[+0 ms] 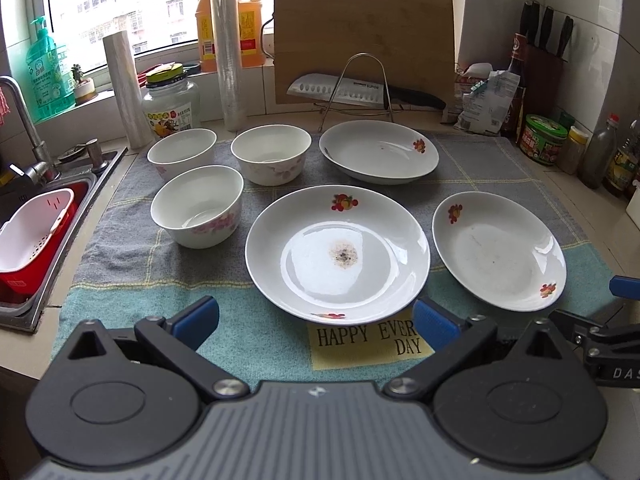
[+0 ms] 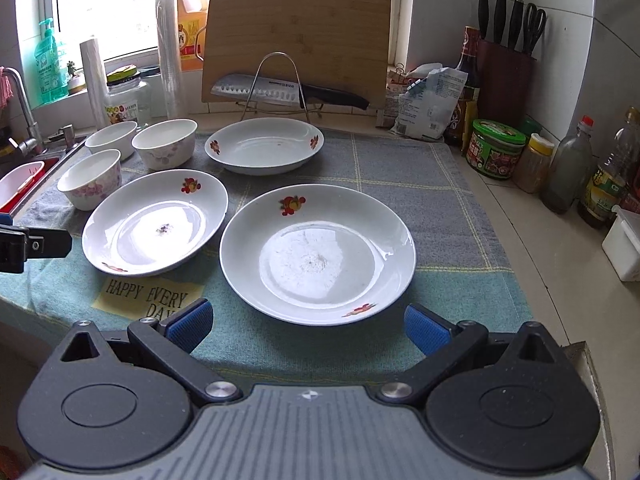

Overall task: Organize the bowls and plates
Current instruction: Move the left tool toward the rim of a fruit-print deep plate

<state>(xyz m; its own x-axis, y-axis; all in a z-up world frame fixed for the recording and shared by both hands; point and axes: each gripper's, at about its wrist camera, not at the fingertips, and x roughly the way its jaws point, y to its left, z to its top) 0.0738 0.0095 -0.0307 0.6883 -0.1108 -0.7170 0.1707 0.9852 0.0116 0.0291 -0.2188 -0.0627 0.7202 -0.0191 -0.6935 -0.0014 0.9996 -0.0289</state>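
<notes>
Glazed white ceramic plates (image 2: 318, 254) lay low in frame beyond both wide-apart tools (image 1: 316, 322) (image 2: 308, 326), three floral bowls (image 1: 198, 206) farther upper left; probably rigid, slick, breakable, best pinched at the rim.

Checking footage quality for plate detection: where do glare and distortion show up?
Left wrist view: window glare whitens the centre plate; fisheye bends the cutting board. Right wrist view: glare on the near plate; window overexposed, edges curved.

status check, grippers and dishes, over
Left gripper and right gripper open, empty. Three plates and three bowls unstacked on towel. Nothing in the way.
</notes>
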